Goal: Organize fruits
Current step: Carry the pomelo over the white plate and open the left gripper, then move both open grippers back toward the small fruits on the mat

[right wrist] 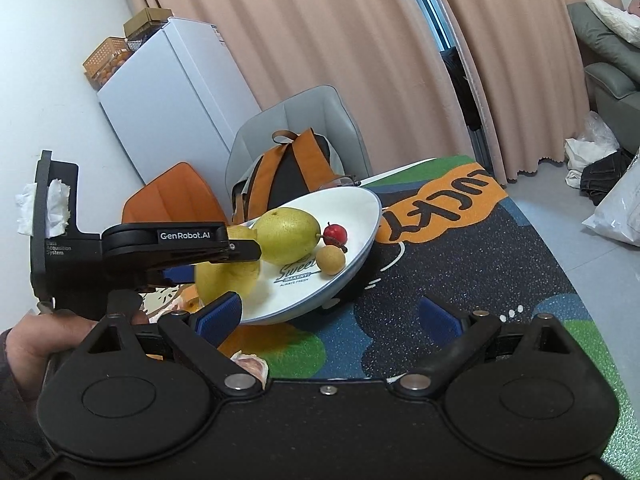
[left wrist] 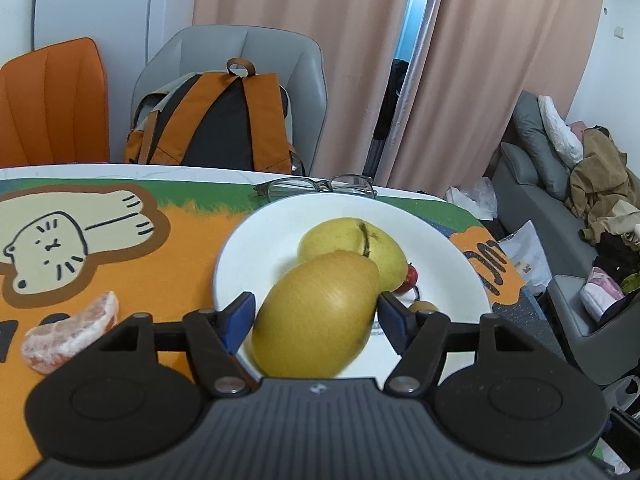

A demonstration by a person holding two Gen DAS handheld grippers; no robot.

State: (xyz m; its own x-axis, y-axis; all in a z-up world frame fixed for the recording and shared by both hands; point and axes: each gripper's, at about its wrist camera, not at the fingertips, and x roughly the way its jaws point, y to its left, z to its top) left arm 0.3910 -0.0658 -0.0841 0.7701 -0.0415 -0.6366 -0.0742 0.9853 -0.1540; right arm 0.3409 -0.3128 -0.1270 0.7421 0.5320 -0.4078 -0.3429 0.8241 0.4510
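My left gripper [left wrist: 316,314] is shut on a yellow pear [left wrist: 316,314] and holds it over the near rim of a white plate [left wrist: 256,240]. On the plate lie a second yellow-green pear [left wrist: 352,246], a small red fruit [left wrist: 410,278] and a small brown longan [left wrist: 424,306]. The right wrist view shows the left gripper [right wrist: 228,264] with its pear [right wrist: 228,276] at the plate [right wrist: 360,216], beside the other pear [right wrist: 288,236], red fruit [right wrist: 335,233] and longan [right wrist: 330,261]. My right gripper [right wrist: 330,320] is open and empty, above the mat in front of the plate.
A peeled orange segment [left wrist: 72,330] lies on the patterned mat [left wrist: 120,256] left of the plate. Glasses [left wrist: 316,188] lie behind the plate near the table's far edge. A grey chair with an orange backpack [left wrist: 216,128] and an orange chair [left wrist: 52,100] stand behind the table.
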